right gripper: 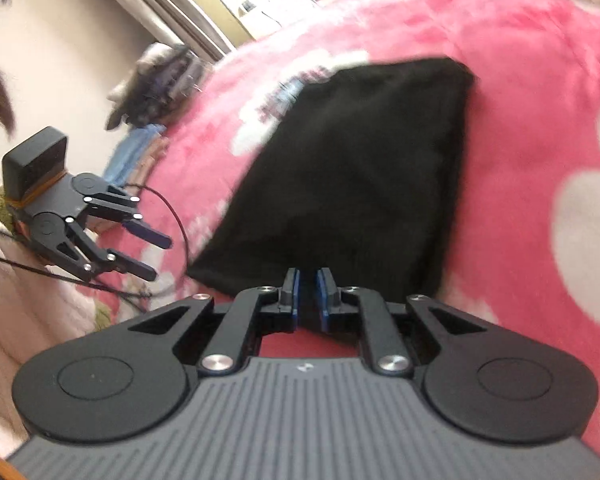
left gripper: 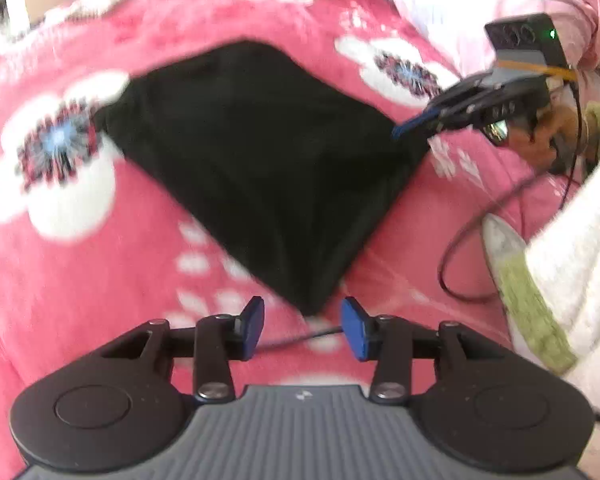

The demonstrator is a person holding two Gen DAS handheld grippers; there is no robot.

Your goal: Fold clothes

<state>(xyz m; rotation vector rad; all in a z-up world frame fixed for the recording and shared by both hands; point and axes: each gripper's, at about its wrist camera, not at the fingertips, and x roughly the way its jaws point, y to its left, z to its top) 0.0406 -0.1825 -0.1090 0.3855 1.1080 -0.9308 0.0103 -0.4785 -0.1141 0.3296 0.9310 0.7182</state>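
A black garment (left gripper: 260, 160), folded into a flat rough square, lies on the pink flowered blanket (left gripper: 100, 280). My left gripper (left gripper: 303, 326) is open, its blue pads on either side of the garment's near corner and just short of it, holding nothing. In the right wrist view the black garment (right gripper: 360, 168) stretches away from my right gripper (right gripper: 311, 296), whose fingers are nearly together with black cloth between them at the near edge. From the left wrist view, the right gripper (left gripper: 404, 131) pinches the garment's right corner. The open left gripper (right gripper: 152, 254) hovers at the left.
A thin black cable (left gripper: 452, 264) loops over the blanket at the right. A white fluffy sleeve (left gripper: 572, 264) with a green cuff enters from the right. Folded clothes (right gripper: 140, 152) and a grey heap (right gripper: 156, 84) sit by the bed's far-left edge, under a window.
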